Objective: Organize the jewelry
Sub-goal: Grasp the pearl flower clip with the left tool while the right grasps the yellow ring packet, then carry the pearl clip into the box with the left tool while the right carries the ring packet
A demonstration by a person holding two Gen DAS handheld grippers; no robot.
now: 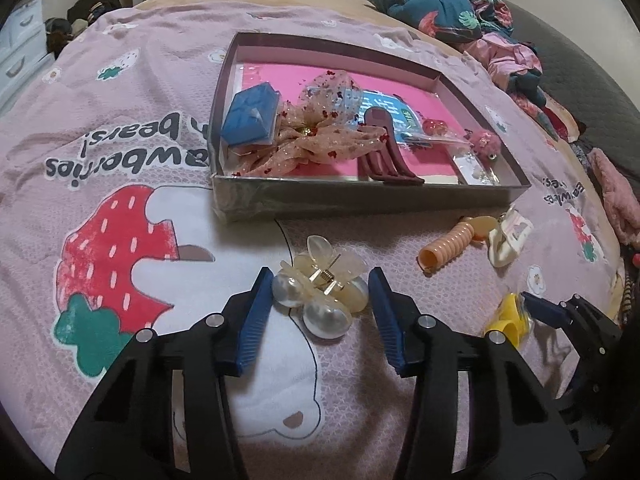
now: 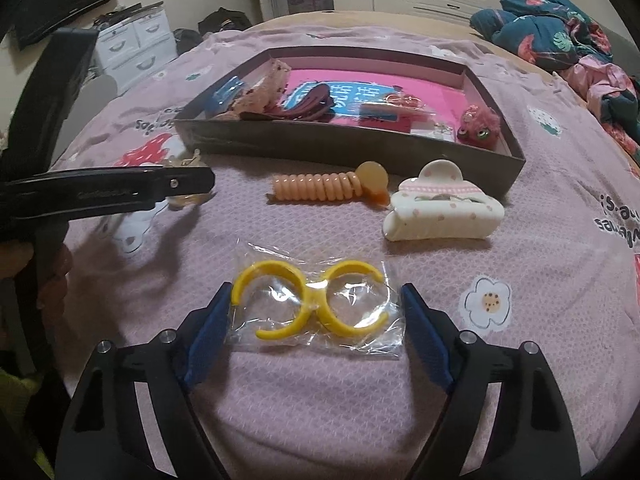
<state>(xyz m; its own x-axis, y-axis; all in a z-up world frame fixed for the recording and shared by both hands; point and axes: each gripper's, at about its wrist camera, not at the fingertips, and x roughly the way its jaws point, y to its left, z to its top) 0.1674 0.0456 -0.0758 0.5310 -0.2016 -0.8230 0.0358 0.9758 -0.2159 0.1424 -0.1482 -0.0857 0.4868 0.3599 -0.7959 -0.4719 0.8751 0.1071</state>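
Pearl hair clip (image 1: 320,288) lies on the pink bedspread (image 1: 120,140), between the left gripper (image 1: 320,308) pads; left pad touching a pearl, right pad just clear, not clamped. Yellow rings in a clear bag (image 2: 316,304) sit between the right gripper (image 2: 316,336) pads, jaws apart. Tray (image 1: 360,196) with sorted items far side.

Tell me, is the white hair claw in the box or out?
Out: the white hair claw lies on the bedspread outside the box.
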